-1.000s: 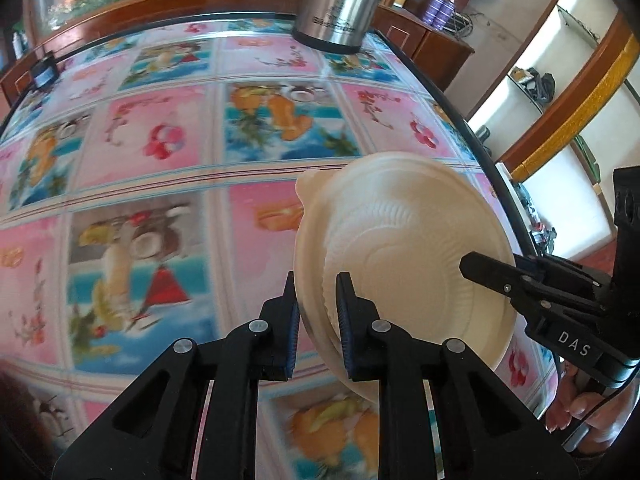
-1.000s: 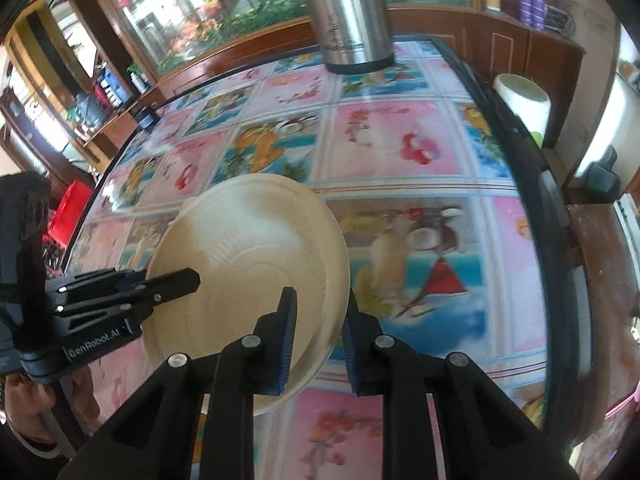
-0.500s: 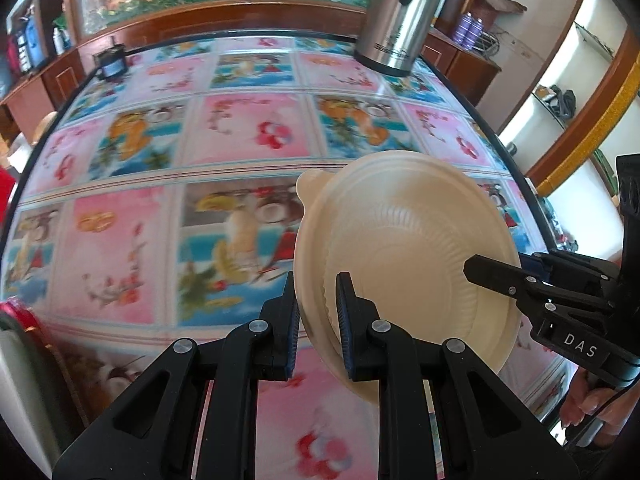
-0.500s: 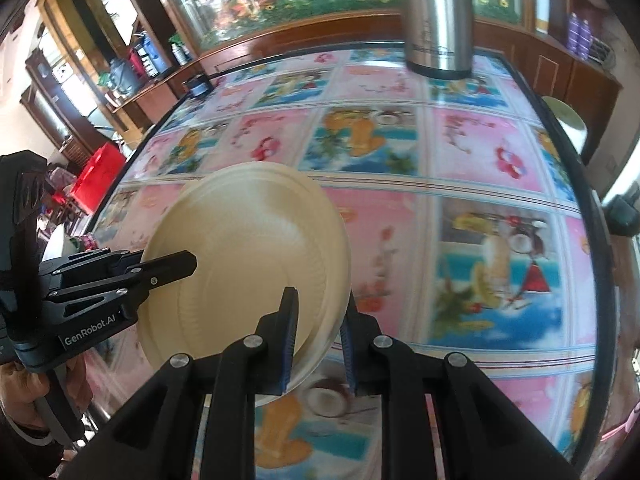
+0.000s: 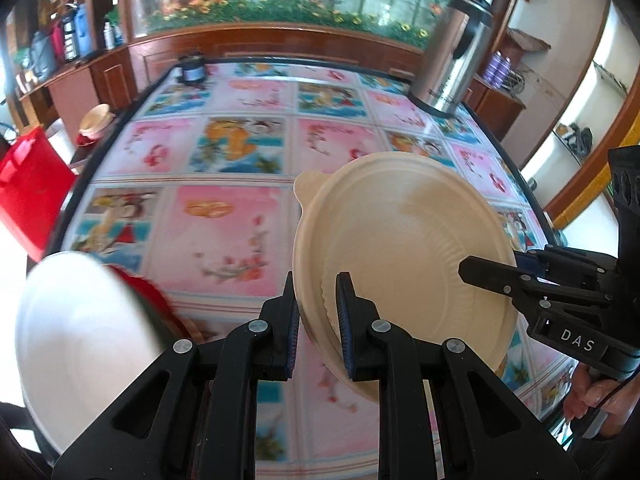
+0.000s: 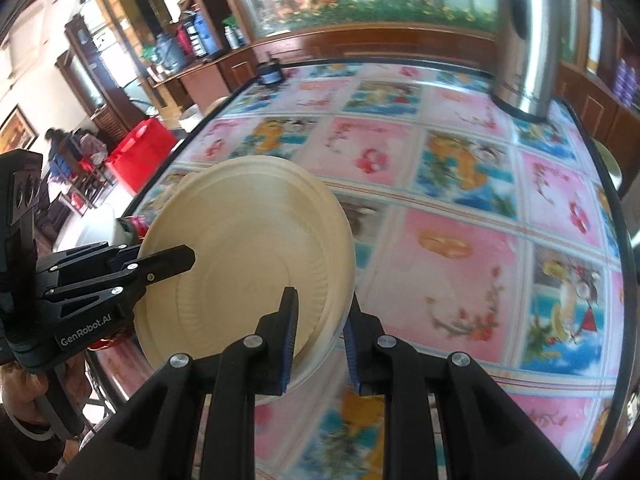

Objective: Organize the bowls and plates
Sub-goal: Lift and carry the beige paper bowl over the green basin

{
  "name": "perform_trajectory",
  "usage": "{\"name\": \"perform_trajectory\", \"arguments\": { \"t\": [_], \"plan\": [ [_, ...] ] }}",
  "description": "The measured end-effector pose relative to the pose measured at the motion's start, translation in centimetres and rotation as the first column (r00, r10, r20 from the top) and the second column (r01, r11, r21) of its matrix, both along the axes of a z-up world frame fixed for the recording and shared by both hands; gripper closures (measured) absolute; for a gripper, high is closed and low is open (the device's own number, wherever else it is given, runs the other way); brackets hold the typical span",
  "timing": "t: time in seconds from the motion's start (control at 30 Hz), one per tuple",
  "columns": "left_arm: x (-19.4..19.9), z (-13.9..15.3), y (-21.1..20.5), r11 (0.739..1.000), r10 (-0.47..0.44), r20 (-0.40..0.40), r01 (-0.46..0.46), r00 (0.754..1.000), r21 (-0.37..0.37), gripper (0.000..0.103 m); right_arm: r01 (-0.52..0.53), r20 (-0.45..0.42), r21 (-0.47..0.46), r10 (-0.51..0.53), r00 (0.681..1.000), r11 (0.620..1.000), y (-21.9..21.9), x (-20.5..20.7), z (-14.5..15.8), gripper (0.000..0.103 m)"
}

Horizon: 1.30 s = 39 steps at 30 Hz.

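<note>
Midway, by the look of it; beige paper plate (image 5: 404, 248) carried above the bench (image 5: 224, 232), rim pinched in left hand-held gripper (image 5: 317, 294); opposite rim between right hand-held gripper (image 6: 320, 312), jaws opening; white plate (image 5: 80, 328) lower left; stacking still undone.

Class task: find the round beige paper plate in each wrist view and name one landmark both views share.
Left wrist view: round beige paper plate, right of centre, above the near fingers.
Right wrist view: plate, left of centre.
Shared landmark: tall steel thermos at the table's far right edge.
</note>
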<state>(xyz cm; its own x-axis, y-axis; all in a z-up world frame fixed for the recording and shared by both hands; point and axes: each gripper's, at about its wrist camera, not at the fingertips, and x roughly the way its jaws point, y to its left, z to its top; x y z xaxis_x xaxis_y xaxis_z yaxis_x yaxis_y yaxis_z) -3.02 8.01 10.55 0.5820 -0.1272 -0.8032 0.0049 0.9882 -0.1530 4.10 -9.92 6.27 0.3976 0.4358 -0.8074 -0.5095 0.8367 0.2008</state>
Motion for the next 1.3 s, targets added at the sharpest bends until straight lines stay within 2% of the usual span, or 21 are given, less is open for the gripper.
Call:
{"name": "perform_trajectory", "arguments": {
  "t": [0.37, 0.7, 1.07, 1.3],
  "plan": [
    [-4.1, 2.3, 7.6, 0.993, 0.117, 0.055, -0.117, 0.992, 0.013, 0.086, -0.128, 0.053, 0.011, 0.127, 0.991, 0.992, 7.7, -2.1, 2.3, 0.081],
    [-7.7, 3.0, 13.5, 0.977, 0.214, 0.077, -0.215, 0.974, 0.011, 0.086, -0.227, 0.065, -0.008, 0.227, 0.972, 0.974, 14.6, -3.8, 2.7, 0.081],
    [-9.9, 0.7, 17.3, 0.964, 0.265, 0.035, -0.265, 0.964, -0.021, 0.086, -0.305, 0.035, -0.059, 0.307, 0.951, 0.951, 19.2, -5.5, 1.3, 0.081],
    [-10.2, -0.9, 17.5, 0.964, 0.266, 0.022, -0.266, 0.964, -0.020, 0.086, -0.314, 0.016, -0.091, 0.317, 0.948, 0.945, 20.0, -6.1, 0.3, 0.081]
  ]
}}
